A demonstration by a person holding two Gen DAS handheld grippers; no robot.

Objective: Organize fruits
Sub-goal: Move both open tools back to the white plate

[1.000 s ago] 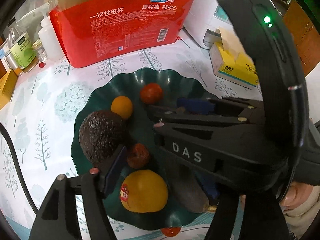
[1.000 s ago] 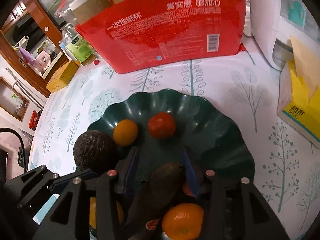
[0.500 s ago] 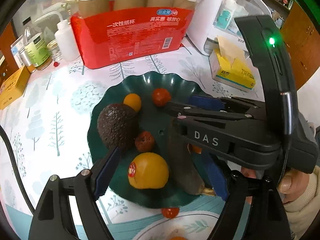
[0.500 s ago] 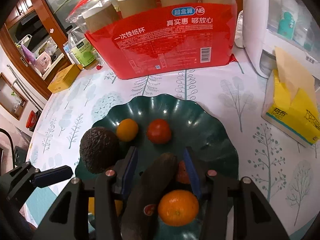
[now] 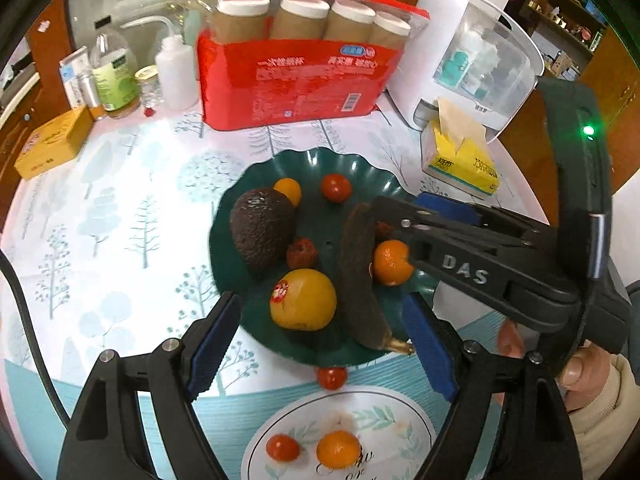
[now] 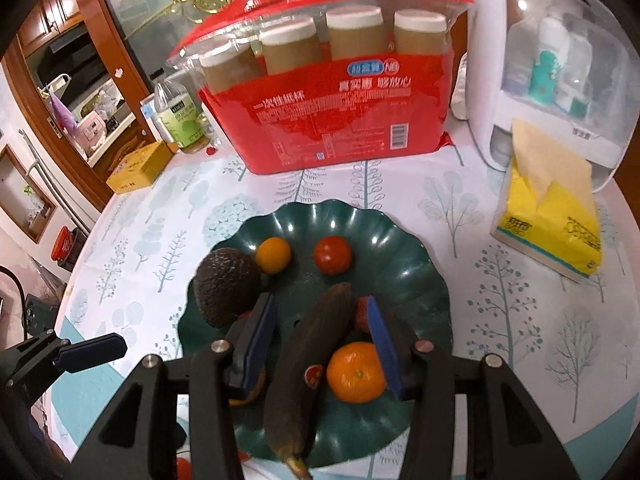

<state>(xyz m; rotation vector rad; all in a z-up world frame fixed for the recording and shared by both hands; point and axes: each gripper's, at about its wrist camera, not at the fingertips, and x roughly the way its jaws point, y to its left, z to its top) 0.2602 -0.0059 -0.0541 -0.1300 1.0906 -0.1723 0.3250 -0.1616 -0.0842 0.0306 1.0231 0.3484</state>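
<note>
A dark green scalloped plate point(image 5: 360, 168) point(image 6: 320, 216) holds an avocado point(image 5: 262, 228) point(image 6: 224, 284), a blackened banana point(image 5: 356, 276) point(image 6: 308, 348), a mandarin point(image 5: 390, 262) point(image 6: 354, 372), a yellow orange point(image 5: 303, 299), a cherry tomato point(image 5: 336, 188), a kumquat point(image 5: 287, 191) and a red date point(image 5: 302, 252). My left gripper point(image 5: 320, 320) hangs open above the plate's near edge, gripping nothing. My right gripper point(image 6: 320, 308) point(image 5: 400, 206) is open over the banana, which lies on the plate with a gap to each pad.
A loose cherry tomato point(image 5: 332, 377) lies on the cloth between the green plate and a white patterned plate point(image 5: 384, 412) holding two small fruits. Behind stand a red paper-cup pack point(image 5: 296, 76), a tissue box point(image 5: 460, 160), a white appliance point(image 5: 472, 64), bottles point(image 5: 112, 76) and a yellow box point(image 5: 52, 142).
Both grippers have risen and drawn back from the plate. The left finger has come away from the avocado and its jaws stand wider. The banana stays on the plate.
</note>
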